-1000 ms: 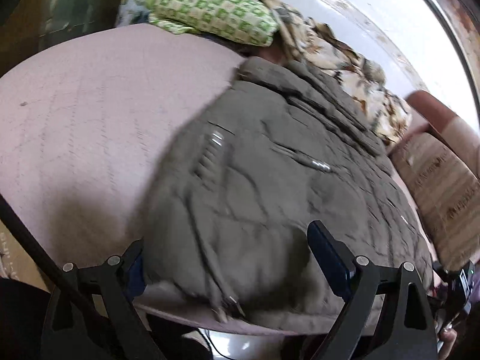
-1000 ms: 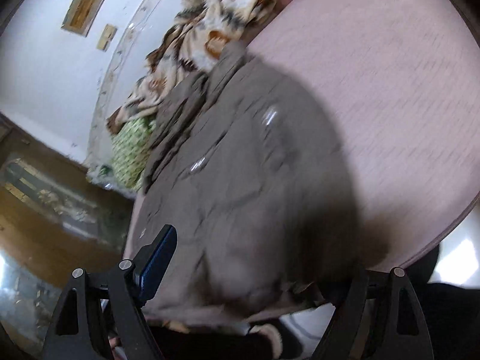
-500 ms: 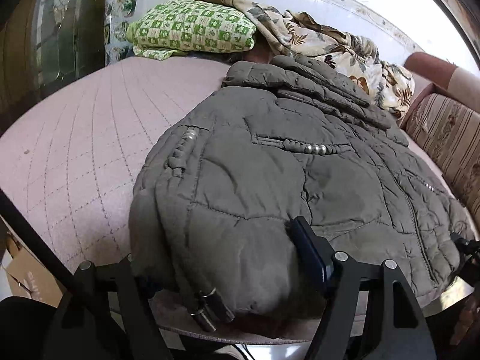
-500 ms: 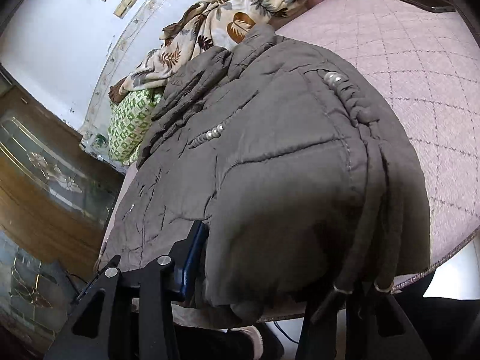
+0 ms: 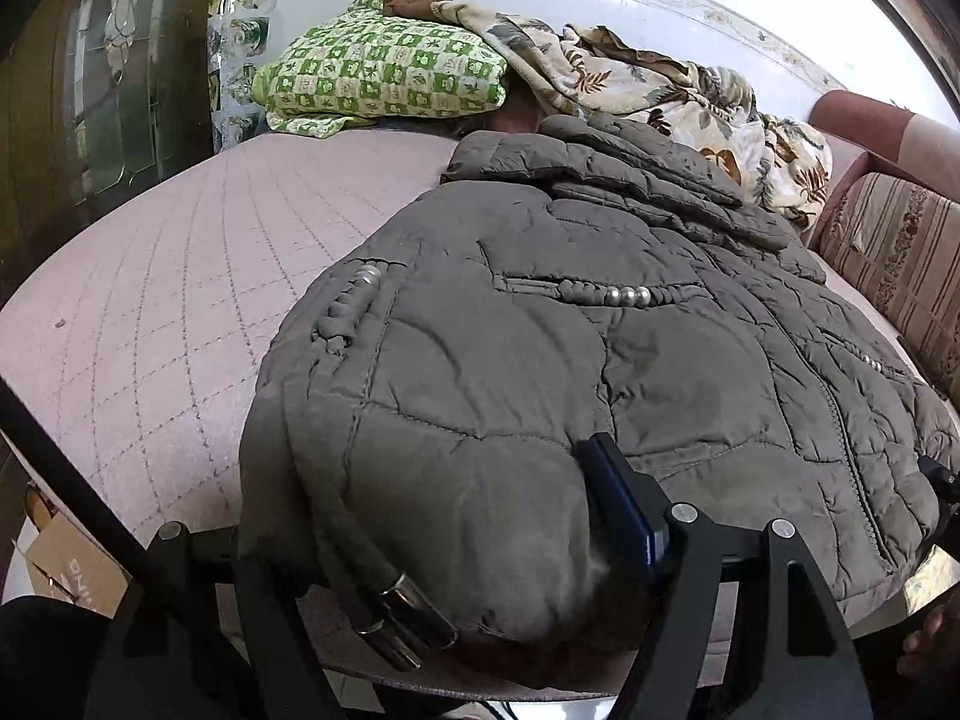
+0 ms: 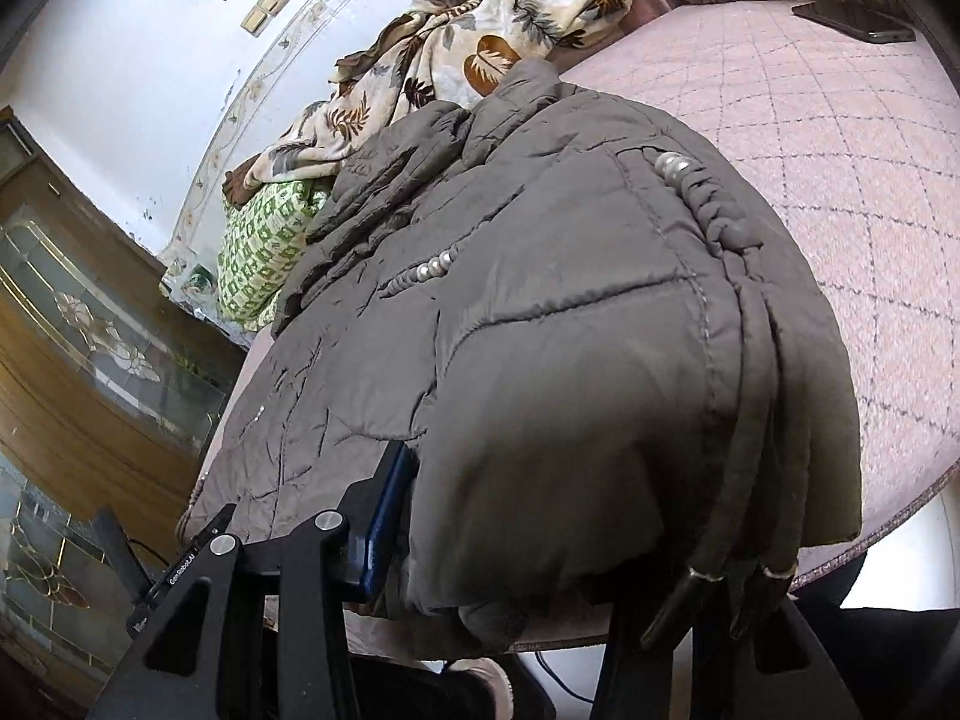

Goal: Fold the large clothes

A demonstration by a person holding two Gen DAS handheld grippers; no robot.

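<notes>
A large grey-brown quilted jacket (image 5: 540, 360) lies spread on a pale pink quilted bed cover (image 5: 150, 300) stitched in a diamond pattern. The jacket serves as the landmark here.

Left wrist view, from left to right: far left of the jacket stands a dark wooden cabinet with decorated glass panels (image 5: 108, 90). Below it, off the bed's edge, a cardboard box (image 5: 66, 564) sits on the floor. Bare pink cover stretches between the cabinet and the jacket. Beyond the jacket's collar, against the white wall (image 5: 780, 30), lie a green and white checked pillow (image 5: 384, 72) and, to its right, a crumpled cream blanket with brown leaf prints (image 5: 660, 90), which touches the collar. To the jacket's right is a striped sofa cushion (image 5: 888, 258).

The left gripper (image 5: 444, 540) has its fingers set apart around the jacket's thick near hem, which bulges between them; the blue-padded right finger (image 5: 624, 510) presses into the fabric, and the left finger is hidden beneath it. Two drawstring ends with metal tips (image 5: 402, 618) dangle off the hem.

Right wrist view, left to right: the same glass-panelled cabinet, then the checked pillow and leaf blanket behind the jacket, then open pink cover to the jacket's right, with a dark phone (image 6: 852, 21) lying far off on it. The right gripper (image 6: 540, 546) likewise straddles the near hem, its blue pad (image 6: 390, 516) against the fabric and its other finger covered by cloth.
</notes>
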